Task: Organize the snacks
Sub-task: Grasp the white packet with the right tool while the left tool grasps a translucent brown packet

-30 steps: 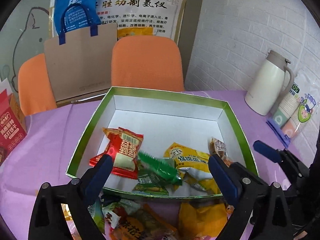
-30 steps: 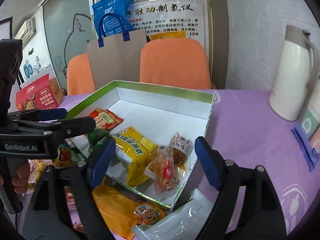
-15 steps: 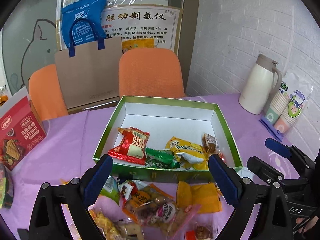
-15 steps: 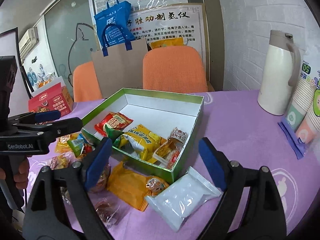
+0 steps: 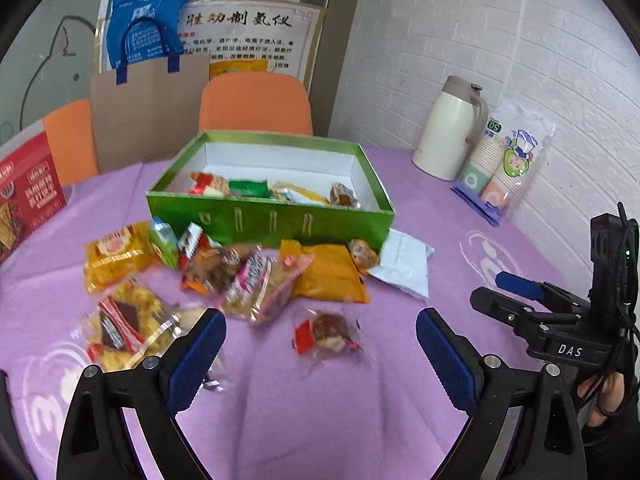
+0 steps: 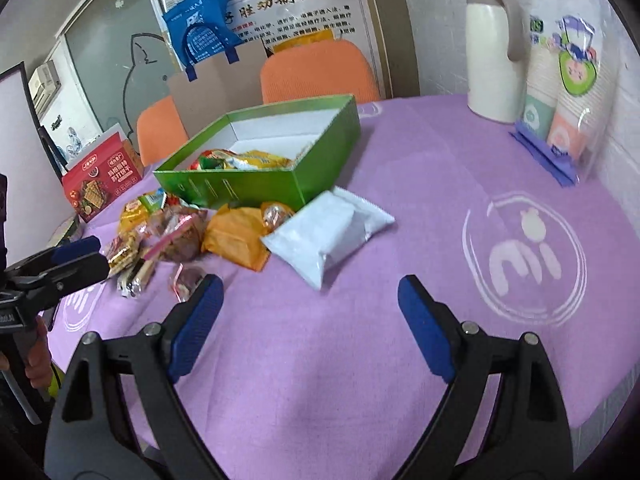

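Both grippers are hanging over the purple counter [image 6: 400, 184] with nothing in them. The left gripper [image 5: 320, 344] is spread wide, blue pads apart, and the right gripper [image 6: 310, 320] is gaping just the same.

Right in front of the left gripper a small clear-wrapped snack [image 5: 328, 334] with a red end is lying by itself on the cloth. Just past it there's a loose heap of snacks sitting in front of the green box [image 5: 272, 224]: a pinkish clear bag [image 5: 260, 284], an orange packet [image 5: 330, 274], a yellow packet [image 5: 114, 254] off to the left, and a crinkly clear bag with a dark red label [image 5: 124, 326] nearest the left finger. A white pouch [image 6: 332, 232] is lying at the right end of the heap, touching the orange packet and sitting just in front of the box's corner.

The green box is open, white inside, with a handful of snacks already lying in its near half: red, green and yellow wrappers; the labels are too blurry to read.

Further out, a cream thermos jug [image 6: 496, 52] and a sleeve of paper cups [image 6: 568, 80] are standing by the white brick wall. A red carton [image 6: 102, 178] is sitting at the left edge, and orange chairs [image 5: 256, 102] are standing behind the counter.
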